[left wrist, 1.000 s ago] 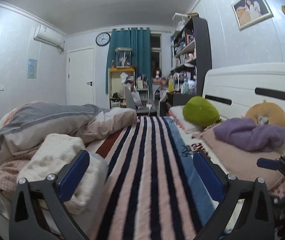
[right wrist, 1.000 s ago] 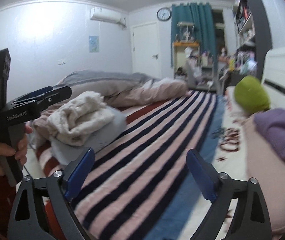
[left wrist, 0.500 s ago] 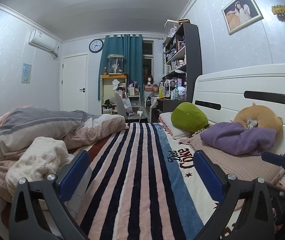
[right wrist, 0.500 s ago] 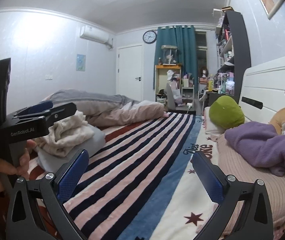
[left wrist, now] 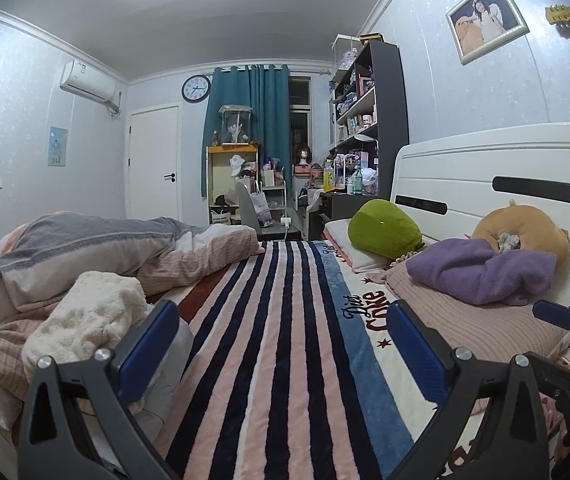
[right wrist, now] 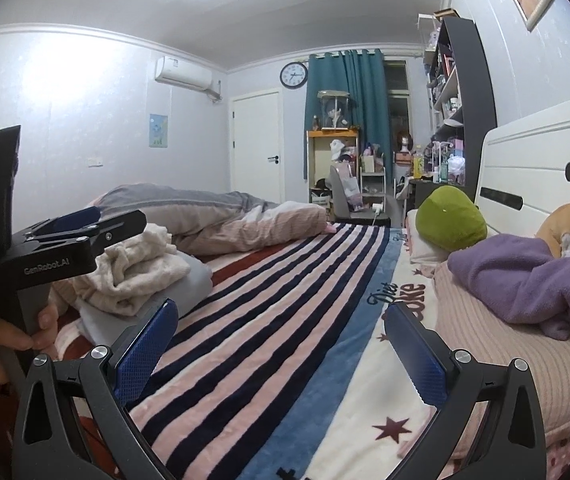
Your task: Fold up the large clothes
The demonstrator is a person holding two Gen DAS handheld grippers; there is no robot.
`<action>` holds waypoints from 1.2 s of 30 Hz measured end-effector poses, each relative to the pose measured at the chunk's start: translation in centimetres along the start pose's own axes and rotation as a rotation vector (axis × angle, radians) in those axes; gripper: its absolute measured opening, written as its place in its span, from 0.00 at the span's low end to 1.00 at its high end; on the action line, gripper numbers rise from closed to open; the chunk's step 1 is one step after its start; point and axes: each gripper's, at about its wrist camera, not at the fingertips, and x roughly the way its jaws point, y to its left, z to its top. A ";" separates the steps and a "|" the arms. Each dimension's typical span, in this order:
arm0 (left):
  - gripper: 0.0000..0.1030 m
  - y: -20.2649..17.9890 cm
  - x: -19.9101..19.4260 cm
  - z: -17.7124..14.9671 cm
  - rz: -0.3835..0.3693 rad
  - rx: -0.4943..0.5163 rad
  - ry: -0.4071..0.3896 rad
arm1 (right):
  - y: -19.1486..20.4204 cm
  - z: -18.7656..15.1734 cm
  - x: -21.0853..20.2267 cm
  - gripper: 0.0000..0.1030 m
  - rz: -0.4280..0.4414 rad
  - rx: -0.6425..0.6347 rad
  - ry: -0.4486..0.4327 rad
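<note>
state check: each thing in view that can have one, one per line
left tongs: open, empty
right tongs: open, empty
cream fleece garment: crumpled, on grey pile
purple garment: bunched, unfolded, on pink pillow
duvet: heaped at bed's far side
striped blanket: spread flat
door: shut
curtain: partly drawn

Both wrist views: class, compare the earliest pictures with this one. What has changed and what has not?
Both cameras tilted up: more ceiling shows, and the striped blanket sits lower in each view. Nothing was gripped or released; the left gripper and right gripper remain open and empty. The cream garment and purple garment lie untouched.
</note>
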 end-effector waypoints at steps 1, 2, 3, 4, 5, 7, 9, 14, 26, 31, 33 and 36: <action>0.99 0.1 -0.1 0.0 -0.003 -0.006 0.001 | -0.1 0.1 0.0 1.00 0.002 0.002 -0.002; 0.99 0.2 -0.2 0.0 -0.010 -0.014 0.002 | -0.1 0.1 -0.1 1.00 0.006 0.005 -0.004; 0.99 0.3 -0.2 0.0 -0.013 -0.018 0.002 | -0.1 0.2 -0.2 1.00 0.009 0.007 -0.008; 0.99 0.5 -0.3 -0.1 -0.012 -0.022 -0.001 | -0.1 0.3 -0.3 1.00 0.011 0.009 -0.011; 0.99 0.5 -0.5 -0.1 -0.009 -0.026 -0.005 | -0.1 0.4 -0.3 1.00 0.012 0.010 -0.015; 0.99 0.7 -0.6 -0.1 -0.004 -0.027 -0.003 | 0.0 0.5 -0.4 1.00 0.017 0.013 -0.022; 0.99 0.8 -0.7 0.0 -0.002 -0.030 -0.003 | 0.0 0.7 -0.6 1.00 0.023 0.019 -0.028; 0.99 1.0 -1.1 0.0 -0.017 -0.037 -0.010 | 0.2 1.0 -0.7 1.00 0.033 0.018 -0.036; 0.99 0.6 -1.4 -0.1 -0.005 -0.019 -0.019 | 0.2 1.3 -0.7 1.00 0.036 0.022 -0.039; 0.99 0.5 -1.5 -0.1 0.001 -0.020 -0.017 | 0.3 1.6 -0.8 1.00 0.038 0.026 -0.036; 0.99 0.5 -1.6 -0.1 0.002 -0.017 -0.018 | 0.2 1.6 -0.8 1.00 0.037 0.025 -0.037; 0.99 0.4 -1.6 -0.1 0.002 -0.019 -0.019 | 0.2 1.5 -0.8 1.00 0.036 0.026 -0.036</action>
